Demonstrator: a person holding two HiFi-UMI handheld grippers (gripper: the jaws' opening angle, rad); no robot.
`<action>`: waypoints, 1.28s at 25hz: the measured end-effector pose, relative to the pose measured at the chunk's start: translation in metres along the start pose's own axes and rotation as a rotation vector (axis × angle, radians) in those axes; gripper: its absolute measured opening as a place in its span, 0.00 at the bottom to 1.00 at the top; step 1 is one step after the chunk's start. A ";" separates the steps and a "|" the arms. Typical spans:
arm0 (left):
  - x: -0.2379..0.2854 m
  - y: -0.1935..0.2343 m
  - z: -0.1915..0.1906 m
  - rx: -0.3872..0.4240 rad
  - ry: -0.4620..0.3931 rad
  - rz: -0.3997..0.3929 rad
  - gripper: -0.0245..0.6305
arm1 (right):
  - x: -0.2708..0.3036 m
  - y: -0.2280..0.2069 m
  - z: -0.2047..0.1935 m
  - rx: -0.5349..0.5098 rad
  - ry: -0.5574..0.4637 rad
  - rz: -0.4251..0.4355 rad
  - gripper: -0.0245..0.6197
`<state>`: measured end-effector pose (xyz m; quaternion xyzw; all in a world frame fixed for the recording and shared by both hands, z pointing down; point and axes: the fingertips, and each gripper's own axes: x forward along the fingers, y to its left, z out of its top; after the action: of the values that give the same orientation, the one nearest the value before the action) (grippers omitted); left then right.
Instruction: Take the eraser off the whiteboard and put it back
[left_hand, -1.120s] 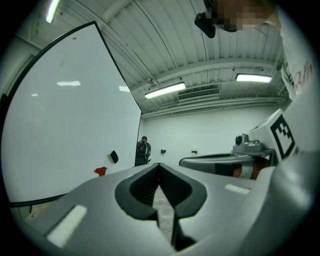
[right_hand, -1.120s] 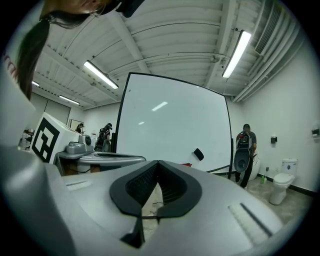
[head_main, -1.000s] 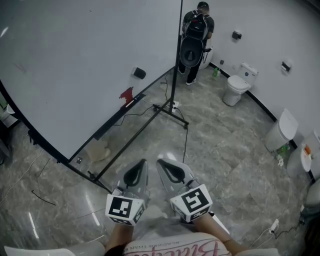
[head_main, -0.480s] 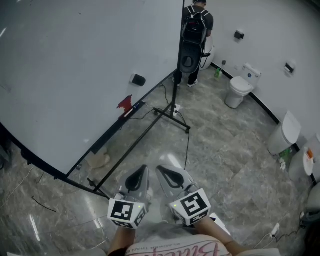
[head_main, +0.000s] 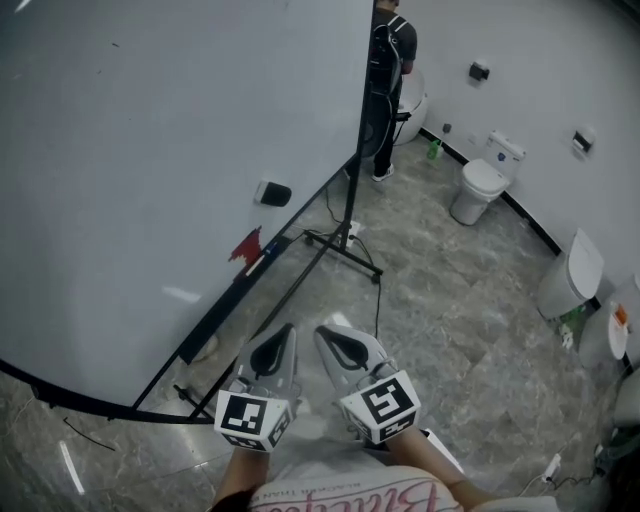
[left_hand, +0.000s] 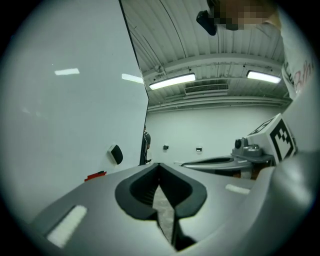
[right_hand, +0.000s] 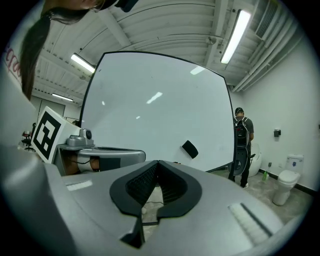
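A dark eraser (head_main: 273, 193) clings to the big whiteboard (head_main: 150, 140), above the red item (head_main: 246, 245) on its tray rail. The same eraser (left_hand: 115, 154) shows left of centre in the left gripper view, and eraser (right_hand: 189, 149) right of centre in the right gripper view. My left gripper (head_main: 283, 335) and right gripper (head_main: 325, 333) hang side by side at the bottom of the head view, well short of the board. Both are shut with nothing between the jaws.
The board stands on a black stand (head_main: 340, 245) with cables on the grey stone floor. A person with a backpack (head_main: 392, 60) stands past the board's far edge. A toilet (head_main: 478, 185) and more white fixtures (head_main: 572, 280) line the right wall.
The view has moved closer to the whiteboard, which now fills more of the left side. The eraser sits lower and nearer. Both grippers stay shut and side by side.
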<state>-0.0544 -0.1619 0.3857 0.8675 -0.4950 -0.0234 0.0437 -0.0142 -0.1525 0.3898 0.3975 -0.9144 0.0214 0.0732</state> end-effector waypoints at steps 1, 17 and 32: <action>0.008 0.008 0.002 -0.001 0.000 -0.002 0.04 | 0.011 -0.005 0.002 0.004 -0.003 0.002 0.04; 0.090 0.101 0.006 0.000 0.030 0.009 0.04 | 0.135 -0.065 0.021 -0.009 -0.039 0.048 0.15; 0.142 0.150 0.007 0.006 0.035 0.146 0.04 | 0.245 -0.135 0.008 -0.339 0.052 0.139 0.43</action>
<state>-0.1110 -0.3599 0.3944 0.8293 -0.5564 -0.0035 0.0514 -0.0813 -0.4224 0.4167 0.3146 -0.9280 -0.1178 0.1611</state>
